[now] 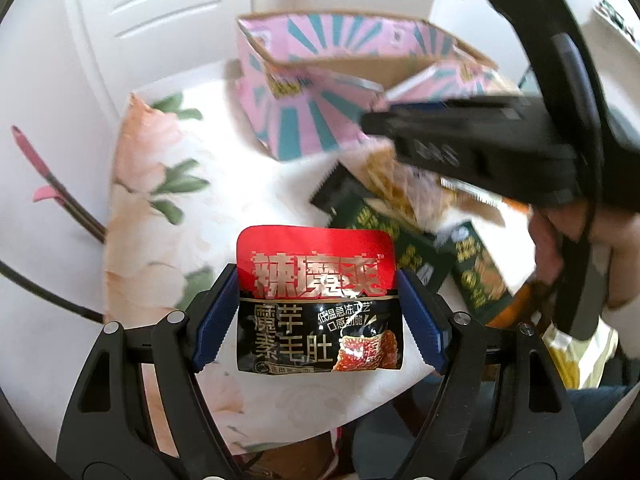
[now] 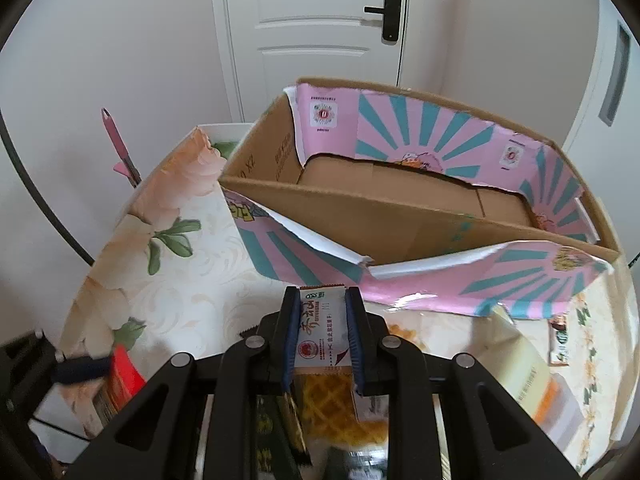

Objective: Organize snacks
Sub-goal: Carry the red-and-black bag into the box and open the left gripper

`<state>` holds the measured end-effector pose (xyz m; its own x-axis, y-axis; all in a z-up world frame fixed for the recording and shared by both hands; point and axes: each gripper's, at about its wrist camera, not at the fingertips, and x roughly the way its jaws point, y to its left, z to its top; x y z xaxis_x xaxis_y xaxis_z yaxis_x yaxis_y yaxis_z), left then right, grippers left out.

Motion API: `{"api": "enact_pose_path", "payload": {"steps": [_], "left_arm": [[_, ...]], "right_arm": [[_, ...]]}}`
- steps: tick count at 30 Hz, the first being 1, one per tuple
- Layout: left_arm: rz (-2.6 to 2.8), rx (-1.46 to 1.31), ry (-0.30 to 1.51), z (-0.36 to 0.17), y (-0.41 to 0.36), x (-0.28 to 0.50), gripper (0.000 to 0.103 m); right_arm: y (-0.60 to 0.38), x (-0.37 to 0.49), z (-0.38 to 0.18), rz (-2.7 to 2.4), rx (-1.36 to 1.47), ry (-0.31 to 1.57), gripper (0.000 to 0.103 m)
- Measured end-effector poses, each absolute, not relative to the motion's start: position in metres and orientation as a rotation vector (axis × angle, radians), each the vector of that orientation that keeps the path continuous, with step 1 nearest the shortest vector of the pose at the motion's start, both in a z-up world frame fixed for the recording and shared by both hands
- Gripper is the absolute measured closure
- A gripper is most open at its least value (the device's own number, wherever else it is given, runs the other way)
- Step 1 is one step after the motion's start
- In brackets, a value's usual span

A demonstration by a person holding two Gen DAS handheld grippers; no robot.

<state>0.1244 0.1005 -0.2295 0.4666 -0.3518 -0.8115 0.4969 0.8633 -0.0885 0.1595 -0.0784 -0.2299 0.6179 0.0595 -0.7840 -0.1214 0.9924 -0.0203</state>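
My left gripper (image 1: pixel 318 280) is shut on a red and black snack packet (image 1: pixel 316 300) and holds it above the floral tablecloth (image 1: pixel 160 208). My right gripper (image 2: pixel 322 300) is shut on a small white waffle snack packet (image 2: pixel 320 332), just in front of the pink and teal cardboard box (image 2: pixel 420 280), whose top is open. In the left wrist view the box (image 1: pixel 312 92) stands at the back, and the right gripper's black body (image 1: pixel 480 144) crosses above a heap of dark green packets (image 1: pixel 380 232).
More packets (image 2: pixel 520 376) lie on the table at the right of the box. A white door (image 2: pixel 312 20) and a pink-handled tool (image 2: pixel 120 148) stand behind the table. The table's left edge (image 1: pixel 116 184) drops to the floor.
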Motion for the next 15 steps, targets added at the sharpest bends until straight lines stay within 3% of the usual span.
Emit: {"api": "enact_pose_path", "payload": {"steps": [15], "left_arm": [[-0.503, 0.069, 0.829, -0.131, 0.077, 0.16, 0.028]], "right_arm": [[-0.129, 0.145, -0.137, 0.086, 0.035, 0.802, 0.082]]}}
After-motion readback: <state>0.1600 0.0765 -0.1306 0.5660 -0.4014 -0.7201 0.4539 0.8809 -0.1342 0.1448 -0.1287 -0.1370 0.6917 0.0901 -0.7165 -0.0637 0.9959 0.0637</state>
